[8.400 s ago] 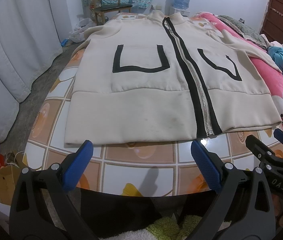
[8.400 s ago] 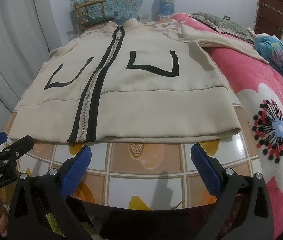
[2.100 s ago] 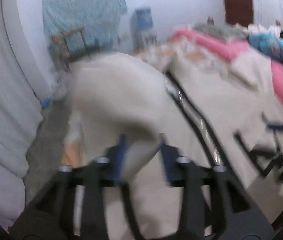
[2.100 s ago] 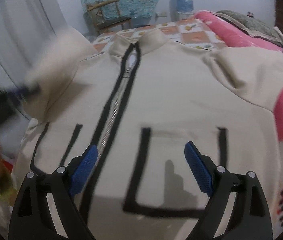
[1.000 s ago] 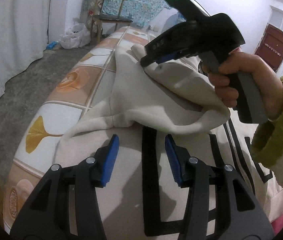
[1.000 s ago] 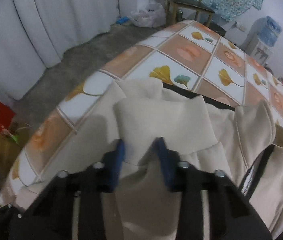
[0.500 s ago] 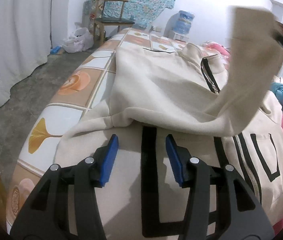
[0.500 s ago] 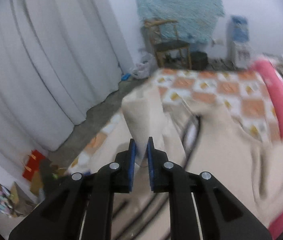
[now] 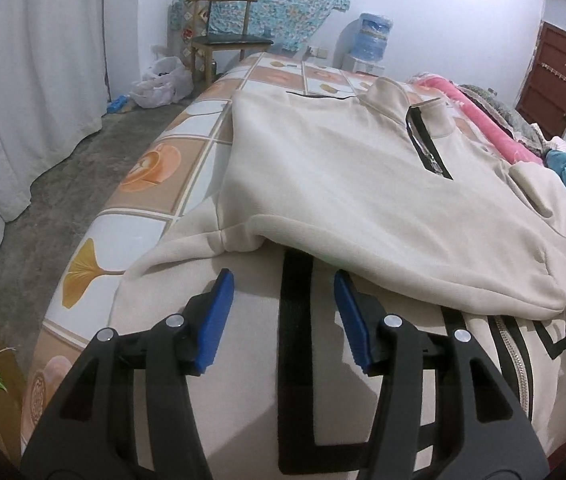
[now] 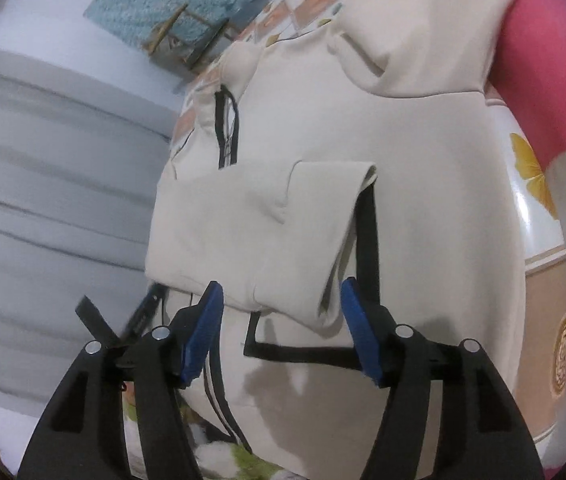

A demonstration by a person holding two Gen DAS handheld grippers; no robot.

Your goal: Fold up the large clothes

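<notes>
Jacket [image 9: 363, 184] lies on the tiled bedsheet [image 9: 151, 164] w/ one sleeve [image 10: 259, 236] folded across its chest — first fold done, I'd say. My left gripper [image 9: 283, 316] and right gripper [image 10: 279, 328] gape, empty. Other sleeve, at 1 o'clock, & body fold remain.

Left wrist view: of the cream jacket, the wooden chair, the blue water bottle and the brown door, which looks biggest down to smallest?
1. Cream jacket, by far the largest, though also nearest.
2. Wooden chair.
3. Brown door.
4. Blue water bottle.
The chair and the door look close in size; the fisheye edge distorts the door, so their order is unsure.
</notes>
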